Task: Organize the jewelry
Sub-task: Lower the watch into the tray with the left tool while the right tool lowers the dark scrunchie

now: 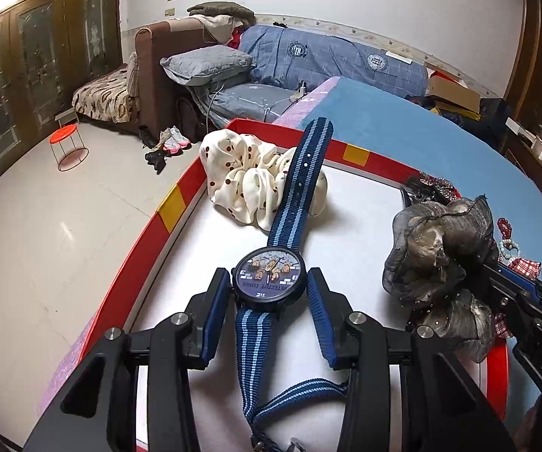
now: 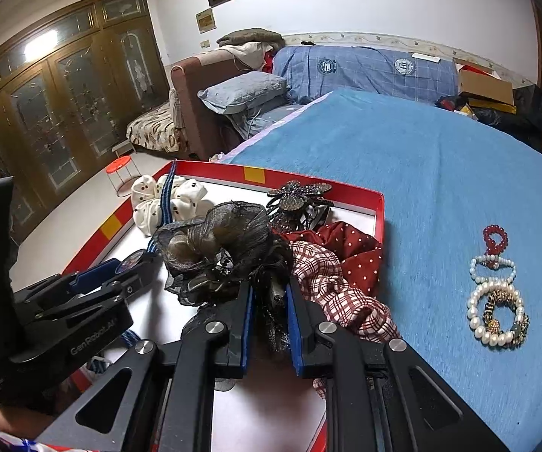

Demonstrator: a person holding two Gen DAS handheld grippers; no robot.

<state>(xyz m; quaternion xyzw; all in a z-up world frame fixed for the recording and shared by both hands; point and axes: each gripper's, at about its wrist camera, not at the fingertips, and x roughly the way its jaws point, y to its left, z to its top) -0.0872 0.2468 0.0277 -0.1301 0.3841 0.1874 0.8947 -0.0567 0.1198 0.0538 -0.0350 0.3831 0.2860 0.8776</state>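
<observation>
A lived-in home: a brown sofa (image 2: 203, 86) with a pillow (image 2: 244, 92), glass-fronted wooden cabinets (image 2: 63, 113), shoes (image 1: 171, 141) on the floor.

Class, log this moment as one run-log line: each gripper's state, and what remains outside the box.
left gripper: open around blue-strapped cartoon-dial watch | right gripper: shut on dark gauzy scrunchie | red cardboard box | outside: bead bracelets on blue cloth
</observation>
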